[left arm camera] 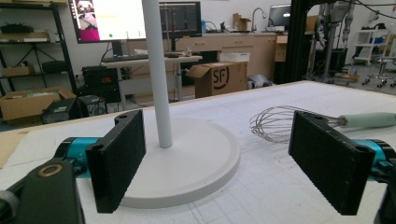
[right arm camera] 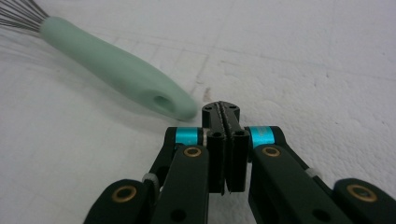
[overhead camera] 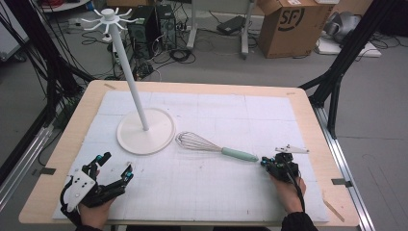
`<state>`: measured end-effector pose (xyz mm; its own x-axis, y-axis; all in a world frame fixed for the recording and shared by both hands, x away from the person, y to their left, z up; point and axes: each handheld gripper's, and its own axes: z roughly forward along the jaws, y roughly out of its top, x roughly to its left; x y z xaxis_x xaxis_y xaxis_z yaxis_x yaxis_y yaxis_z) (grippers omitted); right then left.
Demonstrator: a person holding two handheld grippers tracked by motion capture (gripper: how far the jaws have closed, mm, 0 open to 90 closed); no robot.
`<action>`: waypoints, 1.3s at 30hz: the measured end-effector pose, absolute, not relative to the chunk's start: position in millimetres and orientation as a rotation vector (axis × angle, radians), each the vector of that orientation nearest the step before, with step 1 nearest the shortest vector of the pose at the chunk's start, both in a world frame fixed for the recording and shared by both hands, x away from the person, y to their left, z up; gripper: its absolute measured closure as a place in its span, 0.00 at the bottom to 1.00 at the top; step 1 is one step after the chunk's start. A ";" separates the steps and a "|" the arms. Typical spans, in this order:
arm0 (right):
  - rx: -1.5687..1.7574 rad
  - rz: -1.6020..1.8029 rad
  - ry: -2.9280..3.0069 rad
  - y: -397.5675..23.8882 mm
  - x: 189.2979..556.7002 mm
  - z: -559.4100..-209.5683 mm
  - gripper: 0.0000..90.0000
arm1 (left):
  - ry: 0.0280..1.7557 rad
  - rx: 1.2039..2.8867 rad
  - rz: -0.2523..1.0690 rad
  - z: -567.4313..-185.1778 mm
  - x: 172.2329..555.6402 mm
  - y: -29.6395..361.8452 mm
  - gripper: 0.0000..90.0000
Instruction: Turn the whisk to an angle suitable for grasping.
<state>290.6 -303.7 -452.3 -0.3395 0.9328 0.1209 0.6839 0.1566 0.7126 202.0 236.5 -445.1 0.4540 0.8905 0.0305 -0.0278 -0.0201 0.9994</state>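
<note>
A wire whisk (overhead camera: 211, 147) with a pale green handle (right arm camera: 112, 70) lies on the white mat, wires toward the stand. My right gripper (overhead camera: 266, 161) is shut with nothing between its pads, its tip (right arm camera: 221, 109) just off the handle's holed end, a small gap apart. A white stand with a round base (overhead camera: 146, 131) and a tall pole (left arm camera: 158, 70) topped by hooks (overhead camera: 109, 19) rises left of the whisk. My left gripper (overhead camera: 115, 166) rests at the front left, open wide and empty, its pads (left arm camera: 119, 156) facing the base and the whisk wires (left arm camera: 275, 122).
The white gridded mat (overhead camera: 231, 187) covers most of the wooden table (overhead camera: 308, 103). Beyond the far edge stand a cardboard box (overhead camera: 288, 26), computer cases (overhead camera: 146, 26) and cables on the floor. Black frame legs (overhead camera: 337, 82) flank the table's right side.
</note>
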 end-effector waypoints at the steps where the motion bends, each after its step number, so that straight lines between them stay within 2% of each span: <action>1: 1.549 0.986 2.101 -304.2 290.8 -453.1 0.99 | 0.826 1.400 0.884 -445.1 202.1 236.7 0.22; 39: 1.510 0.990 2.107 -269.0 307.7 -453.8 0.99 | 0.828 1.397 0.885 -445.2 201.8 237.2 0.22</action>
<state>307.7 -269.0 -453.8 -0.3609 0.9269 0.1031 0.6709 0.1812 0.7191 201.8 237.2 -445.2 0.4526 0.8912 0.0308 -0.0288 -0.0199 0.9994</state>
